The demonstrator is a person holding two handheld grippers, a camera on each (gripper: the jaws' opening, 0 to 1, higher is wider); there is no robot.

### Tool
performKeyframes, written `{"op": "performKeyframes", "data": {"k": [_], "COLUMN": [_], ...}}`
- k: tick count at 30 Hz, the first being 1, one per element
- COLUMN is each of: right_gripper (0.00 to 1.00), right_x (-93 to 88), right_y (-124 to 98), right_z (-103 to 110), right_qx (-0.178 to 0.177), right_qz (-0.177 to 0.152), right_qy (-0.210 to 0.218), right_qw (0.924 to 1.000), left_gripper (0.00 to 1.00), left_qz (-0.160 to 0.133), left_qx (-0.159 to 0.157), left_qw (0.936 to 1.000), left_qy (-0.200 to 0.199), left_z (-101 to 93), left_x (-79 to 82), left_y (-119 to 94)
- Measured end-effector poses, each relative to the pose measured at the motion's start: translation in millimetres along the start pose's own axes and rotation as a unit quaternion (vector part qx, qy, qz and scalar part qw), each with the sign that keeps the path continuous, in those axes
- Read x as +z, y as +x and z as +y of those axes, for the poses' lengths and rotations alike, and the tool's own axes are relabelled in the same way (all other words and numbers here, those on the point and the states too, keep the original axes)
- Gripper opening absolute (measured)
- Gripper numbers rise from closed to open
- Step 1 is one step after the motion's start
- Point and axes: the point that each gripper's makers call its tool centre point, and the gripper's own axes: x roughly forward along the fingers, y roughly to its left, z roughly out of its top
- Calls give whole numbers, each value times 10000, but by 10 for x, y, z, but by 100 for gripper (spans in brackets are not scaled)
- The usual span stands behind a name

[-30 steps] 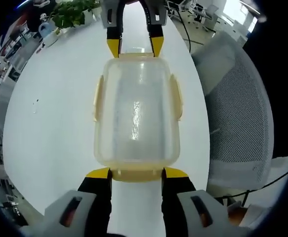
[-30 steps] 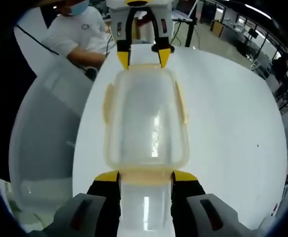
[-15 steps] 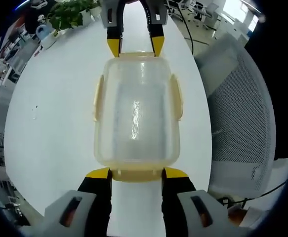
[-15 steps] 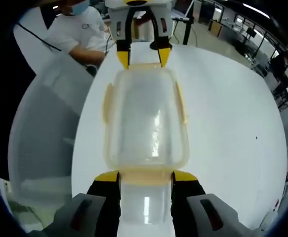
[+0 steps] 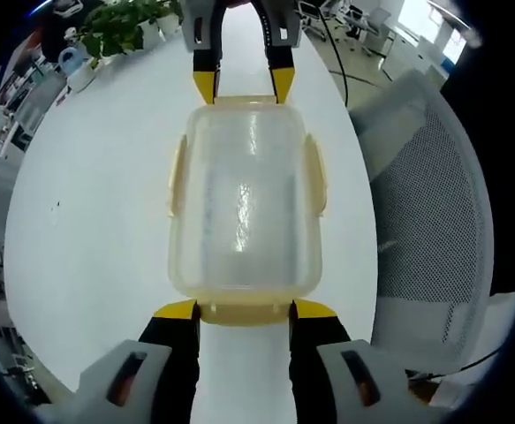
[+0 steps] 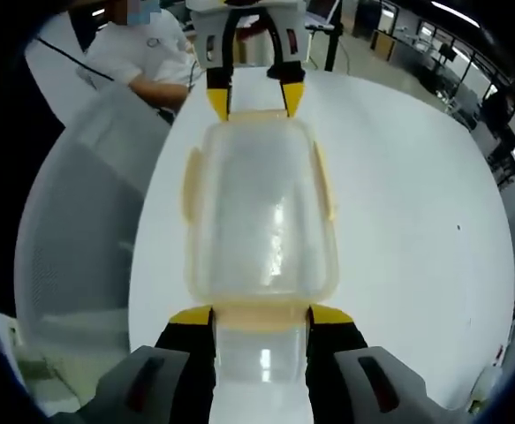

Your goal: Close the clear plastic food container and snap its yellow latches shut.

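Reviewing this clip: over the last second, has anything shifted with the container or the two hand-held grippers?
Nothing about the hold changed. The background slides a little in both views, which is camera motion. The clear container keeps its place between the left hand-held gripper at one end latch and the right hand-held gripper at the opposite end latch, lid on, over the white table. The side latches look as before.

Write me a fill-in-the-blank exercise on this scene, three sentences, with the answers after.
1. The clear food container rests on a ____ table.
2. The container's latches are pale ____.
3. In the left gripper view, the left tongs and the right tongs flank the container's two ____ ends.

Missing words: white; yellow; short
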Motion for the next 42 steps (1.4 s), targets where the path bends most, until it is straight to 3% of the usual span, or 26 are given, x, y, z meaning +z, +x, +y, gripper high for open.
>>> {"op": "performKeyframes", "data": {"k": [10, 20, 42], "right_gripper": [38, 38, 38], "right_x": [-198, -422, -670], "right_y": [-45, -74, -142], "right_z": [8, 52, 34], "right_qx": [-23, 22, -32], "right_qz": [93, 121, 272], "right_qy": [19, 160, 173], "right_qw": [10000, 9998, 9995], "left_gripper": [38, 38, 38], "left_qz": [94, -82, -201], "left_qx": [-26, -91, -52], "left_qw": [9999, 9999, 9998], "left_qy": [44, 97, 81], "left_z": [-2, -29, -34], "left_x": [180, 384, 623], "left_y": [88, 152, 253]}}
